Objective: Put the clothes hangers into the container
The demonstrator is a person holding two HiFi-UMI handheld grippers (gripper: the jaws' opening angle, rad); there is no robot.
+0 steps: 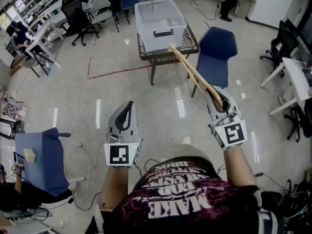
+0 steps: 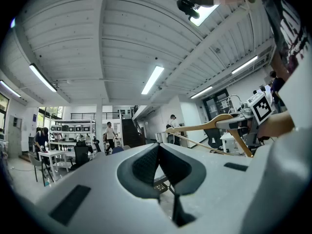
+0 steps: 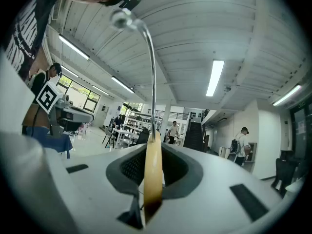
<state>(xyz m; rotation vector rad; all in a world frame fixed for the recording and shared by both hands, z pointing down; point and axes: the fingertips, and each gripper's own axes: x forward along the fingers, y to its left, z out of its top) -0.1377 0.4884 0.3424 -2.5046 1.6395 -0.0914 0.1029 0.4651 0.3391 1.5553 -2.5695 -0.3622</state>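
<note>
A wooden clothes hanger is clamped in my right gripper, whose jaws are shut on its middle. Its arms reach forward toward the clear plastic container on the small table. In the right gripper view the hanger's wood sits between the pads and its metal hook curves up. My left gripper hangs lower left, jaws shut with nothing between them. From the left gripper view the hanger shows off to the right.
A blue chair stands just right of the table. Another blue-covered seat is at the lower left. Black office chairs and desks line the far left, a white desk the right. Cables lie on the floor near my feet.
</note>
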